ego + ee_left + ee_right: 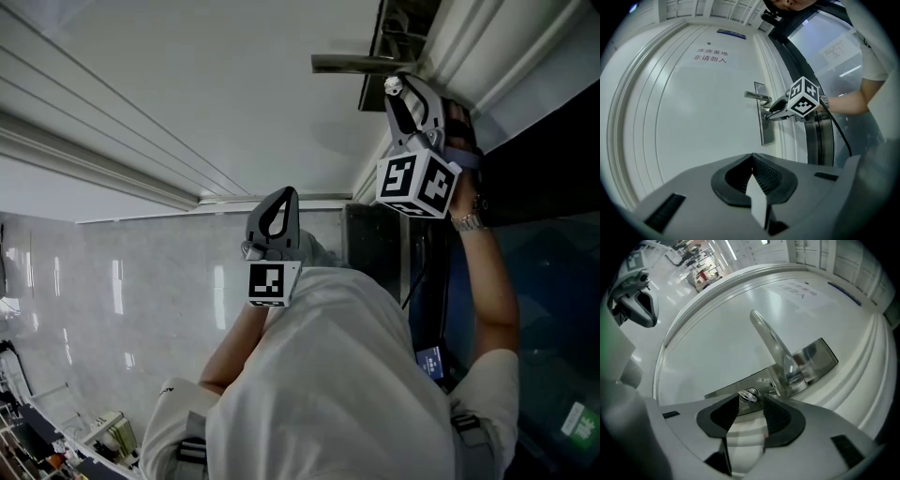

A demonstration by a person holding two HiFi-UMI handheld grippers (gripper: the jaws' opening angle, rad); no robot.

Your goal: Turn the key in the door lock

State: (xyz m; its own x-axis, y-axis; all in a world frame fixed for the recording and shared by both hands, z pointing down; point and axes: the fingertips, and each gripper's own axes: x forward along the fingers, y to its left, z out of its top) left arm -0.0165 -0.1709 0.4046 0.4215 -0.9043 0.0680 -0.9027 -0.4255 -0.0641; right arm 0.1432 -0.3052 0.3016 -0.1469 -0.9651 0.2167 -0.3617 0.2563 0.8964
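Observation:
The key (749, 396) sticks out of the lock in the steel plate (815, 359), just below the lever handle (771, 341) of the white door (693, 108). My right gripper (751, 404) is open, with the key's head in the gap between its fingertips and the pads apart from it. In the head view the right gripper (394, 86) reaches up to the lock beside the handle (352, 64). My left gripper (752, 157) is shut on nothing and hangs back from the door, pointing at it; in the head view the left gripper (277, 211) sits near the middle.
A sign with red characters (711, 55) is on the door's upper part. A dark frame (815, 136) and a glass panel (839, 70) stand to the right of the door. A cable (839, 133) hangs from the right gripper.

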